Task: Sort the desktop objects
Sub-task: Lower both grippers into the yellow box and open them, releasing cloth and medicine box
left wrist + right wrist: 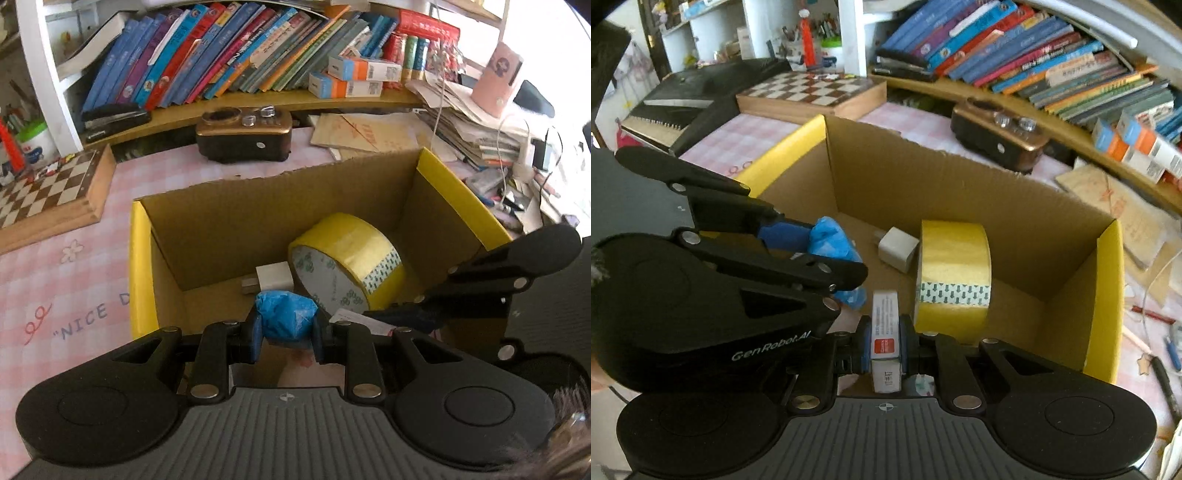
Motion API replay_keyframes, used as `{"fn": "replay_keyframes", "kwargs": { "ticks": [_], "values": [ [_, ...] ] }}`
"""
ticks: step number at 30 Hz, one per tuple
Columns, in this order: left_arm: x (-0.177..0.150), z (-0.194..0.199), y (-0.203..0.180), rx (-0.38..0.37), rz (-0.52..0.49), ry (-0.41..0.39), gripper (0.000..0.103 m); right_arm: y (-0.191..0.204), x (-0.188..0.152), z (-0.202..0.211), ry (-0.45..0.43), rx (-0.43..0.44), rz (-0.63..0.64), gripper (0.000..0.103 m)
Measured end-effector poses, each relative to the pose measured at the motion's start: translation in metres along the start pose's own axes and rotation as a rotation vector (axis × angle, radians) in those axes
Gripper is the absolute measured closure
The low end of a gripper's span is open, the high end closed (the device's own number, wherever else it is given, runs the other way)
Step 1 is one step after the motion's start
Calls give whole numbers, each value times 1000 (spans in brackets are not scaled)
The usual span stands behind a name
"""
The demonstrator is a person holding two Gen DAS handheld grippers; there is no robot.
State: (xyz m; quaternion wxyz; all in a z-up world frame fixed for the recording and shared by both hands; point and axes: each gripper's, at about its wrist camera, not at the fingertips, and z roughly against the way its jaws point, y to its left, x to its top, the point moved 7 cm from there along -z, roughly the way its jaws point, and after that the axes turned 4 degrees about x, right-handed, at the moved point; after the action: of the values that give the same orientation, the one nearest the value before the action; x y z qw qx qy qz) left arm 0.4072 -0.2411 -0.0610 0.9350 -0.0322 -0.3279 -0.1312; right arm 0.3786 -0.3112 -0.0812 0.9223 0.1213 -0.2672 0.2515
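Note:
An open cardboard box with yellow flaps sits on the pink desk; it also shows in the right wrist view. Inside it lie a yellow tape roll and a white charger plug. My left gripper is shut on a crumpled blue plastic wad, held over the box's near edge. My right gripper is shut on a small white carton with a red label, also over the box's near edge, beside the left gripper; in the left wrist view it reaches in from the right.
A wooden chessboard lies left of the box. A brown radio stands behind it. A shelf of books runs along the back. Papers, pens and cables clutter the right side.

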Motion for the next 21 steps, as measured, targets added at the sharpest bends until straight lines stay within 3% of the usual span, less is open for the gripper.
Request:
{"fn": "replay_keyframes", "kwargs": {
  "ticks": [6,7,9,13,15,18,21],
  "values": [
    [2,14,-3,-7,-3,-81,75,0,3,3,-23,24,-18,85],
    [3,19,-4,-9,-1,-102,72,0,4,4,-32,24,-21,85],
    [6,31,-3,-16,13,-145,54,-1,5,7,-50,26,-37,80],
    [13,66,1,-4,37,-268,31,1,9,24,-129,47,-71,45],
    [15,89,5,4,64,-333,19,2,11,33,-161,37,-68,44],
    [13,118,14,24,105,-402,7,4,14,48,-214,-3,-54,33],
    [1,145,20,61,140,-458,0,6,15,63,-266,-42,-37,23]
  ]
}}
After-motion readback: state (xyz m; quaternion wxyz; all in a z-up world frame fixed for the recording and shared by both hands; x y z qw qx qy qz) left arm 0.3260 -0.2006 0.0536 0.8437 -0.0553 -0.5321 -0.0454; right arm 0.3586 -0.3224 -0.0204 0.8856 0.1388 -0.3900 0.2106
